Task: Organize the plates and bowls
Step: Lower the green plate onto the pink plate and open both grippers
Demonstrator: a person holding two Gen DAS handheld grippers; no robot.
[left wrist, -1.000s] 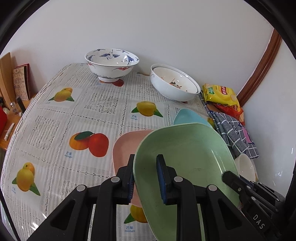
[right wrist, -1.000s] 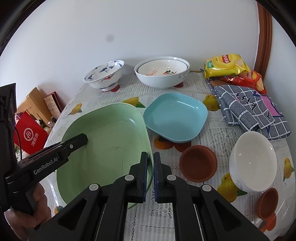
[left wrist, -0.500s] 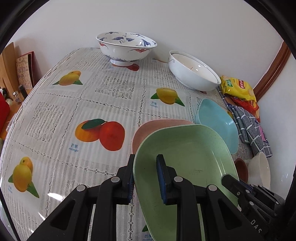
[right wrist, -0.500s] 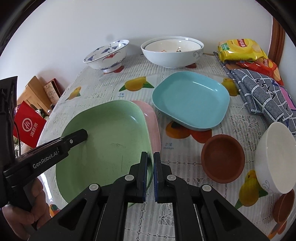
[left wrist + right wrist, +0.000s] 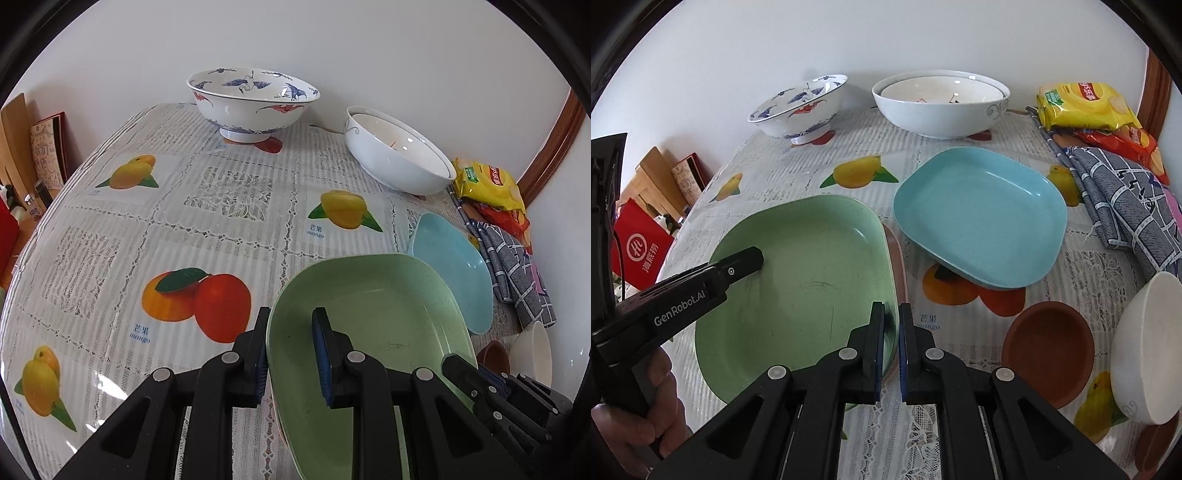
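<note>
- I count three rectangular plates: the green plate (image 5: 798,280), which both my grippers hold, a pink plate (image 5: 899,258) directly under it showing only as a sliver along its right edge, and a blue plate (image 5: 982,218) at two o'clock from the green one, apart from it.
- My left gripper (image 5: 290,350) has its jaws narrowed onto the green plate's left rim, one pad outside, one inside.
- My right gripper (image 5: 891,347) has its jaws almost together, pinching the thin near-right rim of the same plate.
- Large bowls at the far side: the blue-patterned bowl (image 5: 799,107) at eleven o'clock, and at one o'clock a white bowl (image 5: 940,107) with a second white bowl nested inside it, so three in all.
- One smaller white bowl (image 5: 1145,347) lies tilted at four o'clock by the table edge.
- Two brown dishes: the larger brown dish (image 5: 1047,347) just left of that bowl, and another partly cut off at five o'clock.
- Two snack bags (image 5: 1082,105), yellow over red, and one checked cloth (image 5: 1126,206) at two o'clock.
- The tablecloth (image 5: 147,229) is lace-patterned with printed mangoes and oranges.
- A plain white wall (image 5: 369,44) is behind, wooden trim at the right, and a red bag and boards are beyond the left edge.
</note>
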